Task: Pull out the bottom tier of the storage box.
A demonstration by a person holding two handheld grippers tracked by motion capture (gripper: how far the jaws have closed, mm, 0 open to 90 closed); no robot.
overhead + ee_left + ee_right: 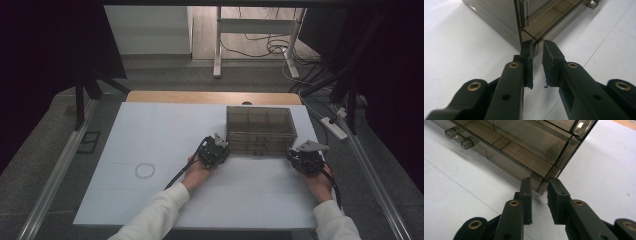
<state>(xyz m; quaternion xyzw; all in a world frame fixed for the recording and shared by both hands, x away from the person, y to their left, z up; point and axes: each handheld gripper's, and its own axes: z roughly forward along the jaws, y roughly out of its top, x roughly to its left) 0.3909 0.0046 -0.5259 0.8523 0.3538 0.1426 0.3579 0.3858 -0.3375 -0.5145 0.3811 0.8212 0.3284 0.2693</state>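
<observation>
High view, smoked box [260, 131] between grippers [216, 148]

White sheet [150, 135] over wooden table [210, 97]; smoky clear drawer box [260, 127] standing on it, drawn circle [145, 170] well apart.

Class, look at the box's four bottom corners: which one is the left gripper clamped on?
The left gripper pinches the near left corner of the smoky box; the right gripper takes the near right one, and the far two are untouched.
</observation>
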